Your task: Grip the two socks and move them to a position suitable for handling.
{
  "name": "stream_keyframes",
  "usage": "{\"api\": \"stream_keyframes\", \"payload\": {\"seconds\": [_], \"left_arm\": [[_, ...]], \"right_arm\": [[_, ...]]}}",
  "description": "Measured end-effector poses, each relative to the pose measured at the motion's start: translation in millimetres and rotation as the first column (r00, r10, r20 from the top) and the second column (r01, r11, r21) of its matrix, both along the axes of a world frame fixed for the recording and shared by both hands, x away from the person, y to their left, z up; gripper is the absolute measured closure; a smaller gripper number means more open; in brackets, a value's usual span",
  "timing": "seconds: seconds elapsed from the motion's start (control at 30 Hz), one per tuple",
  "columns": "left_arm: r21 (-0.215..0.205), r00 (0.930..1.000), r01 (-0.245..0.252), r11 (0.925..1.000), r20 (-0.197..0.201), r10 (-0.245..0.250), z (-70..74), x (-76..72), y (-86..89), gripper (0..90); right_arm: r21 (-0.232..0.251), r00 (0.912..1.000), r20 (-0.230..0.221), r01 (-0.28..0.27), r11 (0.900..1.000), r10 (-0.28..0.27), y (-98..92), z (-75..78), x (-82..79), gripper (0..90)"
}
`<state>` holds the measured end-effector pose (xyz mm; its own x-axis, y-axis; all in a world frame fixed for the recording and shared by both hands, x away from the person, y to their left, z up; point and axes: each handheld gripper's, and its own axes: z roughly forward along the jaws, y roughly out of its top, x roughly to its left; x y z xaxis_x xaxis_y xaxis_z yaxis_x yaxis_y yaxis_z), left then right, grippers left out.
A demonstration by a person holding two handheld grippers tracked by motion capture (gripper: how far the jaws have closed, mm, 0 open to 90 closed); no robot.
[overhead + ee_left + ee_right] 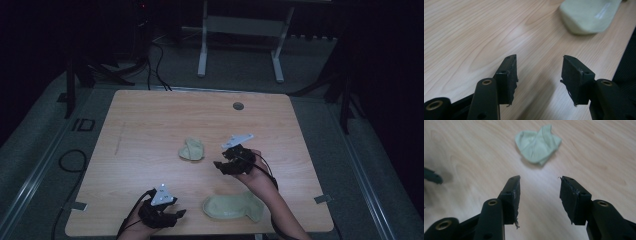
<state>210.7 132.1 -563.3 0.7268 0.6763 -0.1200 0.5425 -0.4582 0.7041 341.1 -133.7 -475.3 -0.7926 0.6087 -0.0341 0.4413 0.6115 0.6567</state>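
Dim room, wooden table (150, 120) — crumpled green cloth (537, 143) ahead of right hand-held gripper (540, 195), jaws spread, empty; advise a low, centred approach before pinching — left hand-held gripper (539, 75) likewise spread.

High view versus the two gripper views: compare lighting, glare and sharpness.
High view: dim, dark surroundings, the table lit and fairly sharp. Left gripper view: bright, a glare patch on the wood, the flat green cloth soft, the open left tongs sharper. Right gripper view: washed-out glare at top left, the crumpled cloth slightly soft beyond the open right tongs.
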Motion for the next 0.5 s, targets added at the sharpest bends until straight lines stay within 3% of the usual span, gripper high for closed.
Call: {"api": "stream_keyframes", "payload": {"seconds": [0.23,0.3,0.43,0.5], "left_arm": [[-0.048,0.9999,-0.014,0.9988,0.002,0.014,-2.6,-1.7,18.9,46.3],[-0.061,0.9995,-0.031,0.9976,-0.007,0.031,-4.1,-1.3,22.9,45.1],[-0.051,0.9985,-0.055,0.9972,0.0,0.055,-4.6,-0.7,23.0,34.5],[-0.066,0.9977,-0.068,0.9955,-0.002,0.068,-4.7,-0.1,23.8,25.7]], "right_arm": [[-0.016,0.9995,-0.017,-0.027,1.0,0.027,32.7,-4.3,22.6,50.7],[-0.016,0.9995,-0.023,-0.021,1.0,0.021,49.2,-12.4,34.6,52.2],[-0.033,0.9994,-0.032,-0.011,0.999,0.01,66.3,-23.0,46.9,51.9],[-0.043,0.9989,-0.046,0.0,0.999,-0.002,77.6,-30.3,55.3,49.5]]}}
